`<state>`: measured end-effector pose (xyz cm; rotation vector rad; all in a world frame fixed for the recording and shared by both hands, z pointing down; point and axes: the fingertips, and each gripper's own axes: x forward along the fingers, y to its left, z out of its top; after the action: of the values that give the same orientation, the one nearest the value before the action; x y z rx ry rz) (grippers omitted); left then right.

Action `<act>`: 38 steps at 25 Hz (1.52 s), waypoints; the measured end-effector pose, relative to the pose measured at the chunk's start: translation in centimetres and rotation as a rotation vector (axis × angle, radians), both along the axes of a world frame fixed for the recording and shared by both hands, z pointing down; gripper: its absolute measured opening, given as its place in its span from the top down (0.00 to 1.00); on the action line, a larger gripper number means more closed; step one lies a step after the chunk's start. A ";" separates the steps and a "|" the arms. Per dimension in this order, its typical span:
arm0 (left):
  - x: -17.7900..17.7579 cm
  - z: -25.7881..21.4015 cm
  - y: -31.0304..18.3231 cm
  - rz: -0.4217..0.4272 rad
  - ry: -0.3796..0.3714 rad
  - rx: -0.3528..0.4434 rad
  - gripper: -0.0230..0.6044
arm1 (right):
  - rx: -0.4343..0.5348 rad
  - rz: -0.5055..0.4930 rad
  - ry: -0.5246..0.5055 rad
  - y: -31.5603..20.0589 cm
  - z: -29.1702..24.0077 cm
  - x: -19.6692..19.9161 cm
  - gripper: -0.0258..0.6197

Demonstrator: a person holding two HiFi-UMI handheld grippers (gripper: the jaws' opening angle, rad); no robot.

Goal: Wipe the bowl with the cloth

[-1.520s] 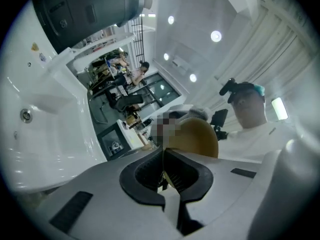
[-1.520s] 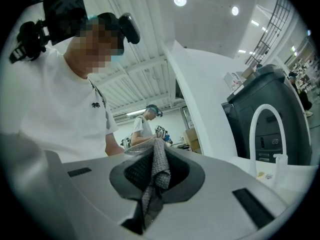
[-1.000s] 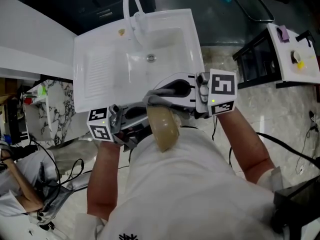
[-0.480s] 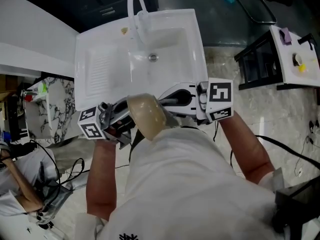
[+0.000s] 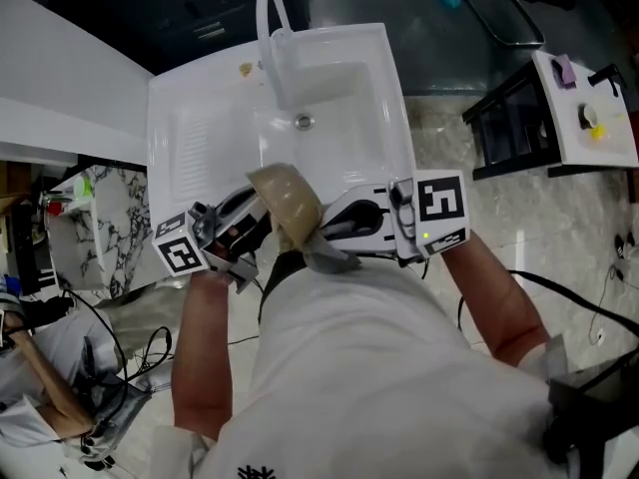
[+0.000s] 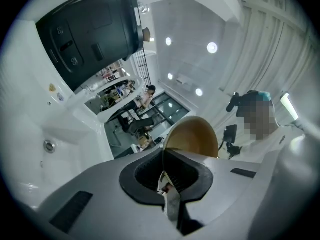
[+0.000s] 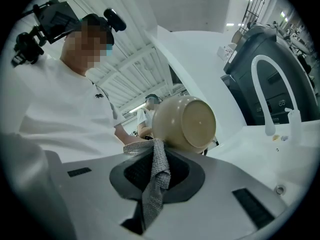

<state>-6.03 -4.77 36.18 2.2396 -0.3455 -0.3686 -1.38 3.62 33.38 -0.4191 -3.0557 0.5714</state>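
I hold a tan bowl (image 5: 286, 204) up in the air, over the front edge of the white sink (image 5: 200, 128). My left gripper (image 5: 248, 230) is shut on its rim; in the left gripper view the bowl (image 6: 194, 138) stands edge-on just beyond the jaws (image 6: 163, 160). The right gripper (image 5: 339, 236) is shut on a grey cloth (image 5: 325, 255). In the right gripper view the cloth (image 7: 157, 176) hangs out of the jaws (image 7: 155, 160), and its top presses against the lower outside of the bowl (image 7: 186, 122), whose base faces the camera.
The sink's curved white faucet (image 5: 268, 16) and drain (image 5: 304, 122) lie beyond the bowl. A black frame (image 5: 511, 118) and a white top with small items (image 5: 589, 108) stand at the right. Cables (image 5: 559, 297) run over the marble floor.
The bowl has been lifted up and to the left, away from my body and toward the sink, and has turned. The left gripper shifted left; the cloth now meets the bowl's underside.
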 end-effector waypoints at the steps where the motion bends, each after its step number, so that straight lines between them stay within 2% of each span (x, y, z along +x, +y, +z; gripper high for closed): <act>1: -0.3 0.4 -0.2 0.000 -0.012 -0.009 0.93 | 0.004 0.000 -0.007 -0.1 -0.3 -0.2 0.91; 5: -1.5 2.2 -0.9 0.003 -0.051 -0.050 0.93 | 0.015 0.002 -0.041 -1.4 -1.0 -0.8 0.91; 9: -2.0 3.3 -1.5 0.022 -0.051 -0.091 0.93 | -0.009 0.033 -0.073 -3.3 -1.6 -1.0 0.91; 22: -5.1 4.5 -1.8 0.146 -0.113 -0.115 0.93 | -0.070 0.236 -0.138 -9.0 -3.2 -3.9 0.91; 25: -5.2 3.9 -0.8 0.202 -0.102 -0.094 0.93 | -0.073 0.275 -0.140 -9.7 -3.7 -4.8 0.91; 29: -5.2 2.6 -0.7 0.279 -0.052 -0.057 0.93 | -0.056 0.331 -0.116 -11.1 -4.0 -6.5 0.91; 34: -5.2 1.1 -0.9 0.312 -0.002 -0.030 0.93 | -0.065 0.414 -0.091 -12.3 -3.4 -7.6 0.91; 38: -6.5 0.0 -1.6 0.324 0.042 -0.021 0.93 | -0.074 0.464 -0.018 -13.3 -2.0 -8.9 0.91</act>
<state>-12.48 -6.37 36.16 2.2156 0.0372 -0.2374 -10.32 -9.67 31.38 0.3001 -3.1595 0.6902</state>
